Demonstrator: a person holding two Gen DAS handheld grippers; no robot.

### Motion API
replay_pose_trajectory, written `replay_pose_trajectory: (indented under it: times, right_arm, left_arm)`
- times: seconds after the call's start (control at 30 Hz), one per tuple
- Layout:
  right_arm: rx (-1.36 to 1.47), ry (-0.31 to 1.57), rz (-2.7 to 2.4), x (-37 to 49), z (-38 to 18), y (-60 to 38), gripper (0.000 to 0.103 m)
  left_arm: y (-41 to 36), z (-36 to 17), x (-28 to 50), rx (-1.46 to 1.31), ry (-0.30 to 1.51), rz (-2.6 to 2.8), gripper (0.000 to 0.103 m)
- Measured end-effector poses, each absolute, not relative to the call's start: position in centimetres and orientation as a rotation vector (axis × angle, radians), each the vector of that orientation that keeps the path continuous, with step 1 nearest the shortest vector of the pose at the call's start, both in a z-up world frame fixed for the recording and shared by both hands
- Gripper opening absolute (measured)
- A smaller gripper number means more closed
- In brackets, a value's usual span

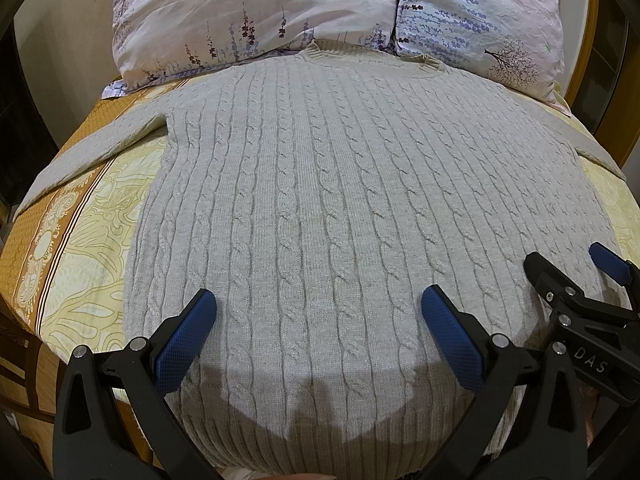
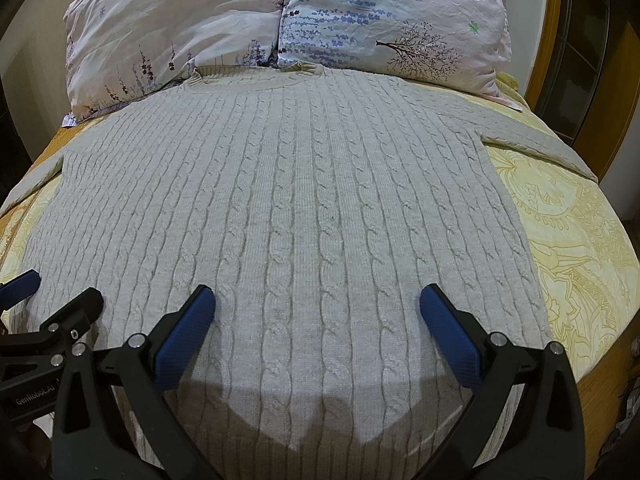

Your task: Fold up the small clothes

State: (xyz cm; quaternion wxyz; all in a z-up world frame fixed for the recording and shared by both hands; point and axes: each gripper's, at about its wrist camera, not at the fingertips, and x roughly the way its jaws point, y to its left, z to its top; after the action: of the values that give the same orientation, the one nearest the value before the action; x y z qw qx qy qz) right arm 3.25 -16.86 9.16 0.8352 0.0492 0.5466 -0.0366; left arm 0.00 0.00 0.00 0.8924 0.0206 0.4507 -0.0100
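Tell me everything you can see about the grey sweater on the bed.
The sweater is a pale grey cable knit with a ribbed round collar and a ribbed hem. It lies flat and unfolded on the yellow patterned bedspread, with the collar at the floral pillows and both sleeves spread sideways. The left gripper and right gripper hover open above its lower part, casting shadows there; neither grips it.

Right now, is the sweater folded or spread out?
Spread out: the sweater lies flat on the bed, both sleeves extended sideways, no fold visible.
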Motion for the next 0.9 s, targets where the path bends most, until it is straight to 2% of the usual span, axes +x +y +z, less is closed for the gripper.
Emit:
replay_pose_trajectory:
  times: [0.9]
  right_arm:
    - [0.103, 1.155, -0.074, 3.45, 9.11, -17.01, 0.101]
  left_arm:
    - [-0.01, 0.01, -0.02, 0.043, 0.932, -0.02, 0.102]
